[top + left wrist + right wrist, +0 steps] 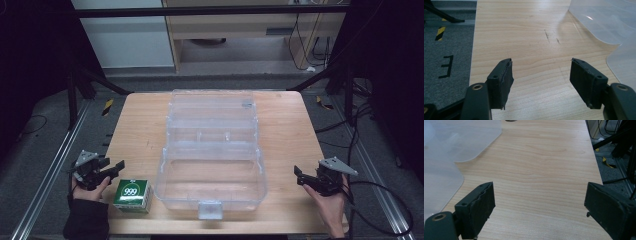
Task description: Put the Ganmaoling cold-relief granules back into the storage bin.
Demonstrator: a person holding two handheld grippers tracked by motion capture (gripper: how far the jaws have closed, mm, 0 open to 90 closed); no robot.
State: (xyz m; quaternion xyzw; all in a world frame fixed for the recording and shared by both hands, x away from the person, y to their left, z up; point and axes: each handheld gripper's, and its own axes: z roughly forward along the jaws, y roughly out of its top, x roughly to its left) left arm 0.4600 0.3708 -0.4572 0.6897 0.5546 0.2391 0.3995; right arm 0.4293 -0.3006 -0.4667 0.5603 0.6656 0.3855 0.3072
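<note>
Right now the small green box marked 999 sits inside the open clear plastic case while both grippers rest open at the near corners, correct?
Not quite: the high view shows the green box on the table, left of the clear case. Both the left gripper and the right gripper are open.

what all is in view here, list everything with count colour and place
table: 1, light wood, centre
case: 1, clear plastic, open, mid-table, lid lying back on the far side
box: 1, green and white, marked 999, near left corner beside the case
rails: 2, metal, on the floor either side of the table
left tongs: 1, black, open, at the left edge
right tongs: 1, black, open, at the right edge
hands: 2, each holding tongs
</note>
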